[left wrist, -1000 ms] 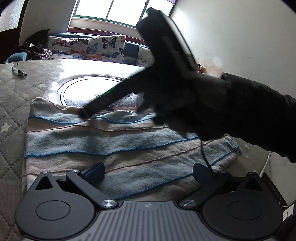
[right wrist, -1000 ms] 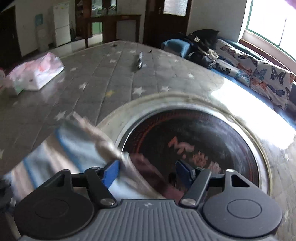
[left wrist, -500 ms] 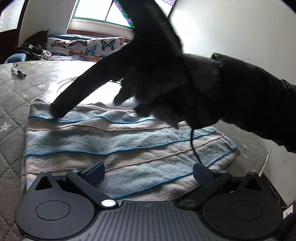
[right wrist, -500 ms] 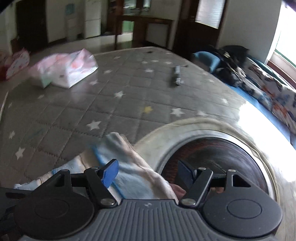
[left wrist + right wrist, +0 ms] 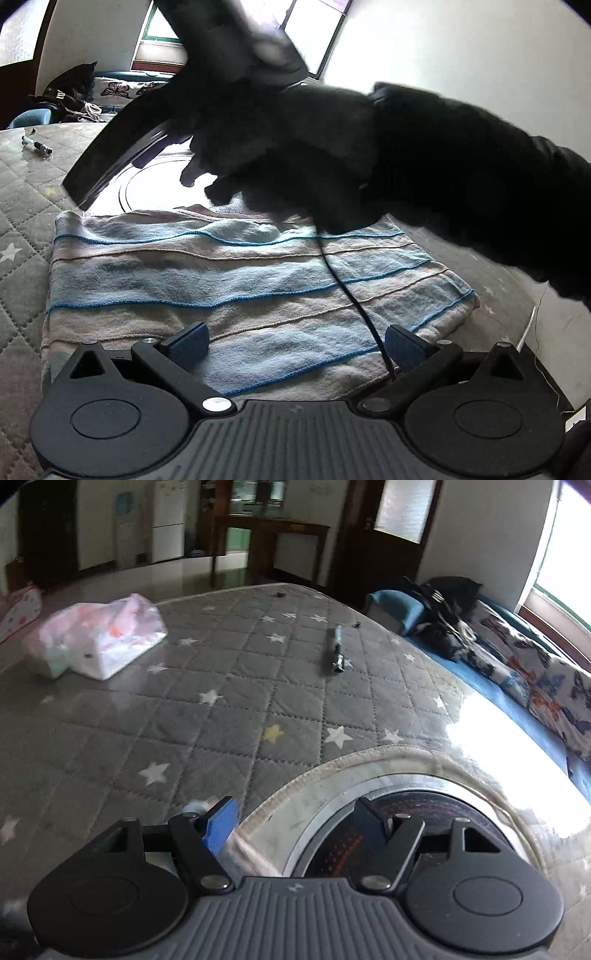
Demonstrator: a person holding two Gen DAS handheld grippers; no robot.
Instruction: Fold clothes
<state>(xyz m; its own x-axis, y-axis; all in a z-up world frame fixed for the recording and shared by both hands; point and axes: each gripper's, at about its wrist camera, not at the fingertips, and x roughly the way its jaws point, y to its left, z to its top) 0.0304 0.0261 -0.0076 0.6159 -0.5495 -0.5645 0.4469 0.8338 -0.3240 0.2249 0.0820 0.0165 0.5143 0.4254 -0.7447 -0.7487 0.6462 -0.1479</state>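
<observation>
Under my left tongs (image 5: 295, 341) lay the striped cloth (image 5: 229, 280), folded flat. Both tongs were open, holding nothing. My right tongs (image 5: 295, 825) hung past its far edge.

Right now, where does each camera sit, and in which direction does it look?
Left wrist: on the left hand-held gripper, low over the folded striped cloth, facing the window; the gloved right hand crosses above.
Right wrist: on the right hand-held gripper, jaws open and empty, looking down across the quilted star cover into the room.
Shared: the round inset, the butterfly cushions.
</observation>
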